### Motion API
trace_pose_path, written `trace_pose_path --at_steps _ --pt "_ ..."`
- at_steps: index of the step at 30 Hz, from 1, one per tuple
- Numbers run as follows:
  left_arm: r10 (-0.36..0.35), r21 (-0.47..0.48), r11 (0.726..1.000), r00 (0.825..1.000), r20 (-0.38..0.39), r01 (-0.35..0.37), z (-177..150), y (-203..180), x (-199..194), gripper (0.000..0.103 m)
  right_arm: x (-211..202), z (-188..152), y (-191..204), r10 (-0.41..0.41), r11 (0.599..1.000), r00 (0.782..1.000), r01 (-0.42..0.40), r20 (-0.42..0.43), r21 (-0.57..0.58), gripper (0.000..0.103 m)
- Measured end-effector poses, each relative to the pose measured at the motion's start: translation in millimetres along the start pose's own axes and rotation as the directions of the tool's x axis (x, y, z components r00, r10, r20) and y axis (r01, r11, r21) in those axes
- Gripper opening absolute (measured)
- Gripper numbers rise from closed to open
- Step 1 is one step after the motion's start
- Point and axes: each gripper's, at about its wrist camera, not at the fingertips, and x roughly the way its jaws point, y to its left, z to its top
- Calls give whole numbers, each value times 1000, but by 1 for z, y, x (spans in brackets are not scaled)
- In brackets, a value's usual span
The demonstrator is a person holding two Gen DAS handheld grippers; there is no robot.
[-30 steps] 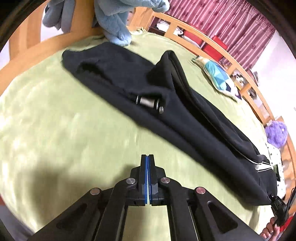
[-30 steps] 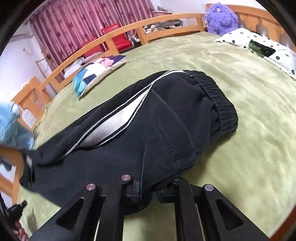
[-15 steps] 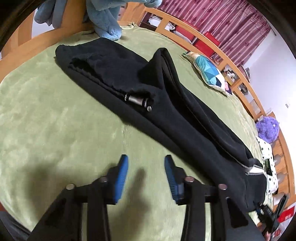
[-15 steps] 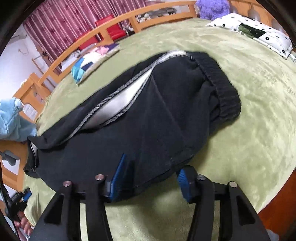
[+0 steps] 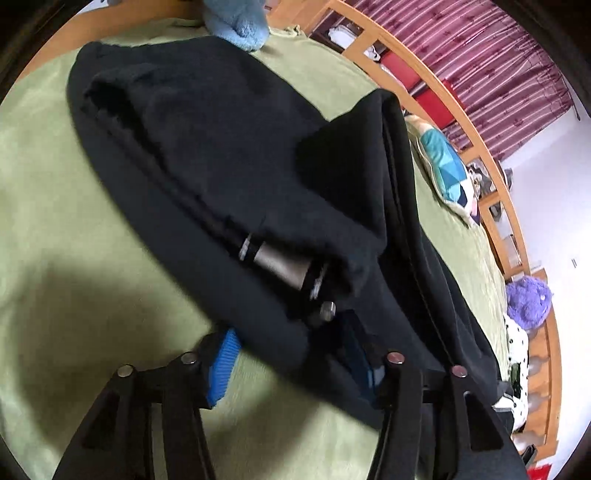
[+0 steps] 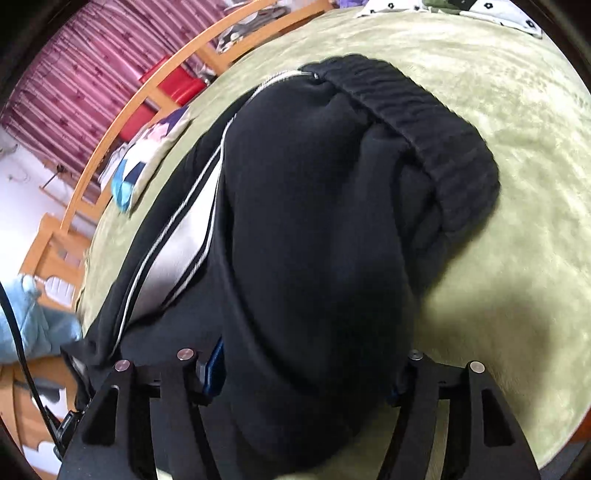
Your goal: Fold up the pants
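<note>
- Black pants lie lengthwise on a bed covered in green plush; same pants fill the right wrist view.
- Waistband, ribbed elastic, lies at the far end in the right view; a grey side stripe edged in white runs down the leg.
- A grey-and-white cuff band shows at a fold of cloth near the left tongs.
- Left tongs: jaws opening, about half apart. A fold of the pants lies between the blue pads; the pads do not press on it. Right-hand pad is partly covered by cloth.
- Right tongs: jaws opening, roughly half apart, straddling a thick bundle of the pants. One blue pad shows at the left; the other is mostly hidden behind cloth. No squeeze visible.
- Both views are motion-blurred.
- Around the bed: wooden rail, patterned cushion, purple plush toy, blue towel, maroon curtain.
</note>
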Motion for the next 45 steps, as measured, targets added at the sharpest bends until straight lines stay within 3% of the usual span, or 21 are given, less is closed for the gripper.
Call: trace_pose_path --at_steps 3,4,5,6,8,10,12,14,17,22,25,28,30,34,37,39,45 --pt "8 -21 1000 1000 21 -8 4 -6 8 56 7 11 8 -23 1000 1000 23 22 -18 63" --pt "19 -24 1000 999 31 -18 4 -9 10 55 9 15 10 -27 999 999 28 29 -18 56" --pt "32 -20 999 999 41 -32 3 -11 11 35 11 18 11 -29 999 999 30 33 -18 46" --pt "66 -5 998 997 45 -66 3 -13 13 17 12 21 11 -31 999 999 31 31 -19 42" --pt "75 8 997 997 28 -75 3 -13 14 13 9 27 11 -21 999 999 22 41 -25 25" --pt "60 -6 998 997 39 -59 -1 -13 4 10 2 29 8 -12 1000 998 13 56 -2 19" --pt "64 13 998 997 52 -65 -6 -18 -6 9 -7 38 4 23 999 998 -25 62 35 17" --pt "62 28 998 997 52 -63 -18 -25 -16 9 -17 46 3 8 1000 997 -7 78 -10 15" --pt "63 63 996 997 35 -65 -47 -36 -29 9 -36 57 1 -30 996 994 38 108 -79 15" --pt "40 98 994 999 -16 -38 -110 -46 -51 9 -66 76 -30 -86 992 987 97 133 -85 15" --pt "56 138 989 998 -15 -53 -144 -54 -65 10 -69 87 -57 -105 992 989 111 101 -62 17" --pt "73 138 988 997 -29 -68 -147 -50 -68 12 -60 85 -74 -110 992 994 111 20 -63 30" --pt "71 141 988 996 -60 -62 -146 -46 -71 17 -63 74 -75 -145 986 989 145 8 -82 33" --pt "91 196 977 994 -53 -79 -148 -47 -91 24 -83 50 -60 -206 963 976 214 64 -166 35" --pt "107 256 962 994 -20 -98 -152 -49 -107 27 -98 38 -52 -218 959 973 228 75 -168 42" --pt "118 285 952 993 1 -113 -151 -53 -118 37 -111 29 -41 -230 950 967 248 113 -190 44" --pt "118 331 933 990 83 -139 -147 -59 -148 38 -130 14 -13 -290 916 946 319 145 -244 51"
